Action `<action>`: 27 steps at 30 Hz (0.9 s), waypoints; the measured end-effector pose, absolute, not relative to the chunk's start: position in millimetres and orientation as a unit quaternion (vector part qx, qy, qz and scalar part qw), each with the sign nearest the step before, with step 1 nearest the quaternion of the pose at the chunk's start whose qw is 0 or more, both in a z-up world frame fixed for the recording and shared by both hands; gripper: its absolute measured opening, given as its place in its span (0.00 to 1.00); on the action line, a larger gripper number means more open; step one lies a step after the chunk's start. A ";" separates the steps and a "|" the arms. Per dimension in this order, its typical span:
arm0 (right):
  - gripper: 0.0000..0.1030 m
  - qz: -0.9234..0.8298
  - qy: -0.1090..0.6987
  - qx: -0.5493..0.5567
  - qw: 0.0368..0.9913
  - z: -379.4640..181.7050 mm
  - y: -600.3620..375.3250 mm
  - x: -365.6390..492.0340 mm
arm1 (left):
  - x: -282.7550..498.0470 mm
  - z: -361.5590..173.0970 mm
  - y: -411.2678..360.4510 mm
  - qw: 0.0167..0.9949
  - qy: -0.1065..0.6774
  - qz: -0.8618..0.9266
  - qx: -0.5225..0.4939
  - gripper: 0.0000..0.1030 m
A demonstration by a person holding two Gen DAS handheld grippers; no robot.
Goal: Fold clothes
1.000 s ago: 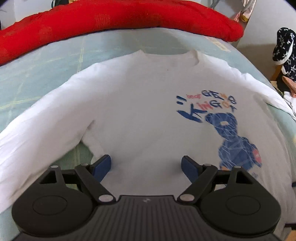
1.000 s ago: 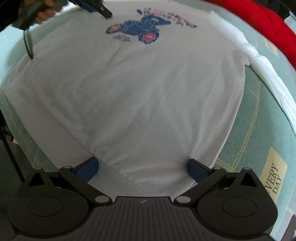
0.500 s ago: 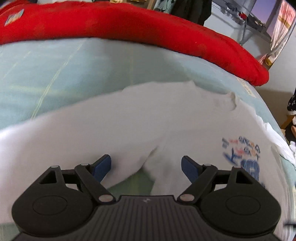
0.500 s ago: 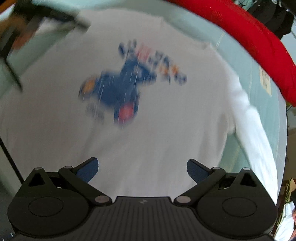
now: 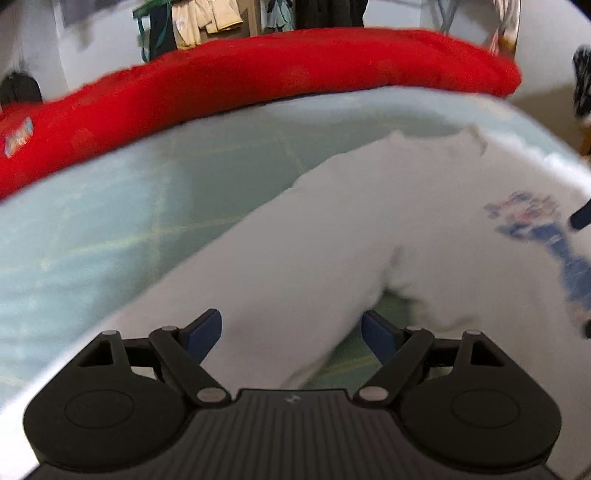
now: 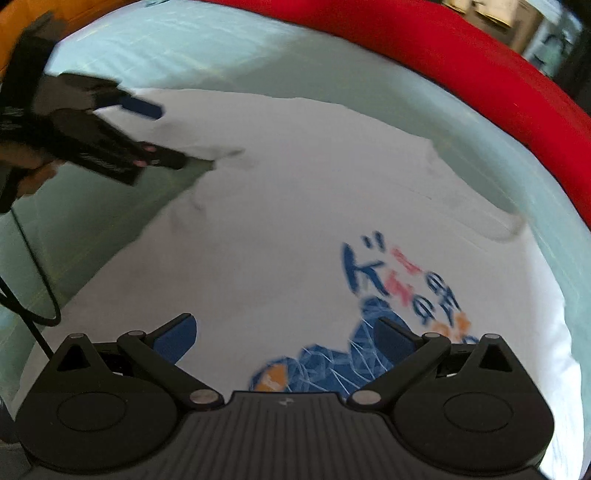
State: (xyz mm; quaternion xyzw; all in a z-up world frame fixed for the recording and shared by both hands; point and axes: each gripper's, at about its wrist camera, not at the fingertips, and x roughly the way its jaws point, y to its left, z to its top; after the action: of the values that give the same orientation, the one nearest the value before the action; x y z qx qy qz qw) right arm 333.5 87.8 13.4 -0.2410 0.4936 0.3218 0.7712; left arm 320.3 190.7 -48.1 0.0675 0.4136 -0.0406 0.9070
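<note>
The left claw (image 5: 291, 332) points steeply down over the near sleeve (image 5: 295, 280) of a white sweatshirt (image 5: 424, 221), its blue pads spread wide with the sleeve lying between them but not pinched. In the right wrist view the same claw (image 6: 162, 136) shows at the upper left, gripped by a hand (image 6: 29, 173) with a black cable (image 6: 33, 273) hanging from it, its pads reaching onto the sleeve near the armpit. The right claw (image 6: 284, 336) hangs tilted down above the chest of the garment, its pads wide apart and holding nothing, just over the blue bear print (image 6: 369, 354) and its lettering.

The sweatshirt lies spread flat, front up, on a bed (image 5: 110, 221) covered in a pale green sheet with faint yellow lines. A long red cushion (image 5: 258, 81) runs along the far edge of the bed. Beyond it, clothes (image 5: 199, 22) hang against a pale wall, blurred.
</note>
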 end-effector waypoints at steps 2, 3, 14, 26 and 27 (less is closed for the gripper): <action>1.00 0.333 0.482 -0.253 0.770 15.1 93.5 332.3 | 319.2 -40.9 201.3 0.916 0.399 -0.030 0.015 0.80; 1.00 0.338 0.477 -0.258 0.769 16.1 96.0 332.2 | 318.5 -36.9 207.1 0.920 0.390 -0.025 -0.015 0.81; 0.68 0.448 0.417 -0.276 0.741 19.2 144.9 344.8 | 314.2 -33.8 220.6 0.928 0.368 0.013 -0.047 0.80; 0.37 0.480 0.332 -0.389 0.713 -18.2 223.1 369.3 | 286.2 -37.7 232.3 0.924 0.376 0.053 -0.050 0.80; 0.37 0.481 0.331 -0.386 0.714 -18.4 224.1 372.6 | 285.6 -37.8 234.1 0.924 0.376 0.055 -0.054 0.80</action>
State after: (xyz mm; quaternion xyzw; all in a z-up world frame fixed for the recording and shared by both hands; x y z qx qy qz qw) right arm 372.6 224.1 -18.4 -0.3858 0.3314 0.4813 0.7139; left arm 285.6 234.1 -37.8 -0.0536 0.3758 0.0545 0.9235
